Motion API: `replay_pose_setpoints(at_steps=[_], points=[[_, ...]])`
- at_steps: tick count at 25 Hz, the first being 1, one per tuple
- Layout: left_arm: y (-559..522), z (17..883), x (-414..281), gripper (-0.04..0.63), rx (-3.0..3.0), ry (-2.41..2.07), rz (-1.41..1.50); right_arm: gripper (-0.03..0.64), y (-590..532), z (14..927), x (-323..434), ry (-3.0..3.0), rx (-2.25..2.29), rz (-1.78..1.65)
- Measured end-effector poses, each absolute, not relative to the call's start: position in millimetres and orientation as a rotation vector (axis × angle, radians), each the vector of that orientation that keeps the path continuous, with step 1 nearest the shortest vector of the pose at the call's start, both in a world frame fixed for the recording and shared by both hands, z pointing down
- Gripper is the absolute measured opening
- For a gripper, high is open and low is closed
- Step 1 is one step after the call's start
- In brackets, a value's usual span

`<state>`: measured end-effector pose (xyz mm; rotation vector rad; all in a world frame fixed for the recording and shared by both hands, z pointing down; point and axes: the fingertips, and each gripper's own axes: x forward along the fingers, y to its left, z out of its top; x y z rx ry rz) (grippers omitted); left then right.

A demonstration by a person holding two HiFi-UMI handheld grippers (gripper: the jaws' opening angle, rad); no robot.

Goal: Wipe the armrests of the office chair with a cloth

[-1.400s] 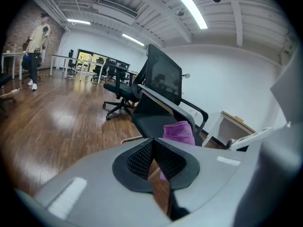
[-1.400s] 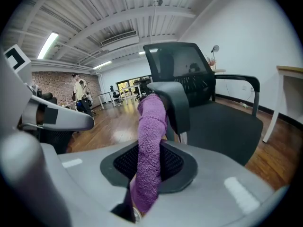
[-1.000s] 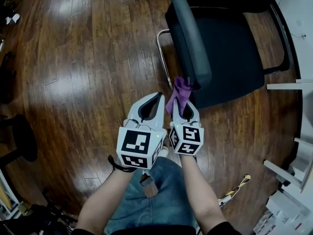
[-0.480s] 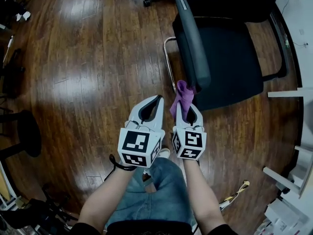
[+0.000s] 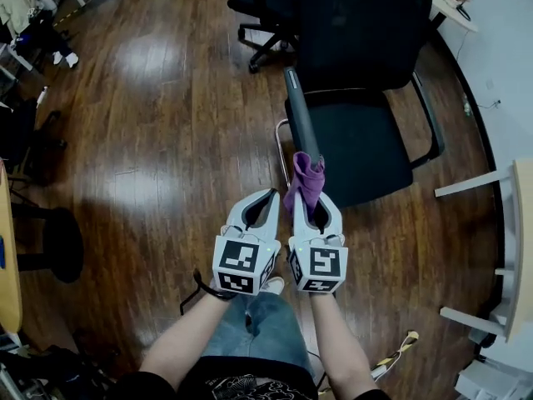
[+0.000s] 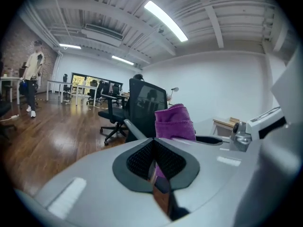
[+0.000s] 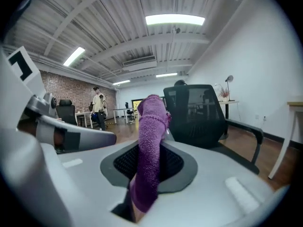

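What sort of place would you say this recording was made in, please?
Probably an open-plan office: a black office chair stands on a wood floor, desks line the far end of the room, and strip lights hang from a bare ceiling.

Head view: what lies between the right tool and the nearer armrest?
Only the purple cloth, clamped in the right tool, before the armrest; head view.
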<state>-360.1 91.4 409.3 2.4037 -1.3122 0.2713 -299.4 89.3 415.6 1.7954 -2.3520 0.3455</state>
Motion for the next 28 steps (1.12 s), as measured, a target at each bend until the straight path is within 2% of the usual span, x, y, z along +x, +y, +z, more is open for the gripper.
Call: replay_pose_setpoints(at_steps=[11,28], points=[[160.2,281.3,-349.7,0.005,2.538,-1.313,0.182,0.072,159.5,261.3,-289.9,-2.453,1.873,0.167],[221.3,220.1,-393.4,0.004,2.69,-1.187,0.081,0.069,235.1,197.7,-338.7,-2.346,2.009,0.008]])
